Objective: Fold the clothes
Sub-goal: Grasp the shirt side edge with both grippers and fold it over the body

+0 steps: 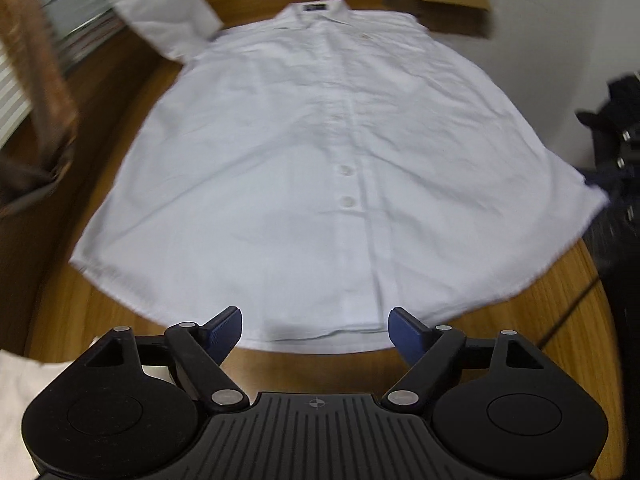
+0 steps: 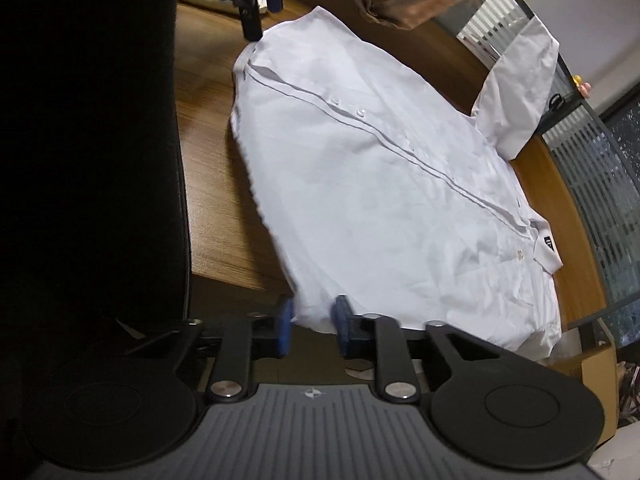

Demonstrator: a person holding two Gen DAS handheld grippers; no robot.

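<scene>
Mostly the shirt (image 1: pixel 320 160) lies flat, buttoned, one sleeve (image 1: pixel 160 12) out upper left — left gripper (image 1: pixel 316 330) wide, right gripper (image 2: pixel 314 320) narrowed on its edge.

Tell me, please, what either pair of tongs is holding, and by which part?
The right tongs pinch the white shirt at its side edge; the left tongs are open, holding nothing.

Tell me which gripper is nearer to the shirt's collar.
Right. The right gripper sits at the shirt's side edge, nearer the collar. The left gripper hovers open at the bottom hem, farthest from it.
</scene>
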